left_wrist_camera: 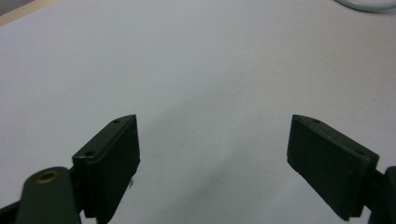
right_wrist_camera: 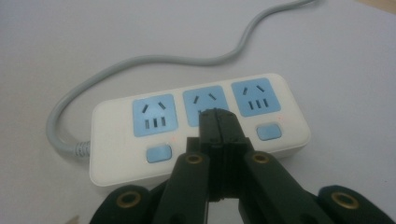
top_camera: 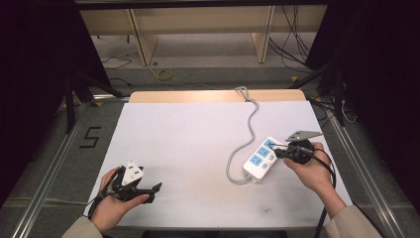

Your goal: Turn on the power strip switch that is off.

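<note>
From the high view, I have the strip lying on the table, its cord snaking away to the far edge. My right tongs sit at the strip's near side, over the row of switches. My left tongs rest well apart from the strip, toward the table's near left corner.

In the left gripper view, the left tongs are spread wide over bare table, with nothing between the jaws.

In the right gripper view, the right tongs are pressed together, pinching nothing, their tip at the strip's middle socket, just above where its switch should be. I judge the press on that middle switch is under way or about to land; the side switches look untouched, and I cannot tell which are on.
</note>
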`<action>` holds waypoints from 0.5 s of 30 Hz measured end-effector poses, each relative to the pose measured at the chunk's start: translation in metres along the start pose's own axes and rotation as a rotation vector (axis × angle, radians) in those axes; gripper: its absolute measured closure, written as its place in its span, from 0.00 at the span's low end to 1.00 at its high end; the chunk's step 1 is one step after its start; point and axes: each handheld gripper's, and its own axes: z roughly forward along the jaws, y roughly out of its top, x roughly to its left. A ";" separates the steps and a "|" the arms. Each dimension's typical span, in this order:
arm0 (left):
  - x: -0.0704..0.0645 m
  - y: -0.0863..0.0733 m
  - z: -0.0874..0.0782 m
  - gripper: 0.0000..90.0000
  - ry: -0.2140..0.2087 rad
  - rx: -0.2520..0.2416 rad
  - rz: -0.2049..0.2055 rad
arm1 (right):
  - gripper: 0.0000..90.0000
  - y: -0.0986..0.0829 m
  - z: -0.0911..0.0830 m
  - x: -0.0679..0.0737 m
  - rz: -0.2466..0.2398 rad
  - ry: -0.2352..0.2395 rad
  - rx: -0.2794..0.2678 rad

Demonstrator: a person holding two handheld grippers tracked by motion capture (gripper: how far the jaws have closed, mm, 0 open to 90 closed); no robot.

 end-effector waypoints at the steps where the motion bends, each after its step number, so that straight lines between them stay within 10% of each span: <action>1: 0.000 0.000 0.000 0.19 0.000 0.000 0.000 | 1.00 0.000 0.000 0.000 -0.002 0.001 0.001; 15: 0.000 0.000 0.000 0.19 0.002 0.001 0.006 | 1.00 0.006 0.003 -0.002 0.008 0.010 0.017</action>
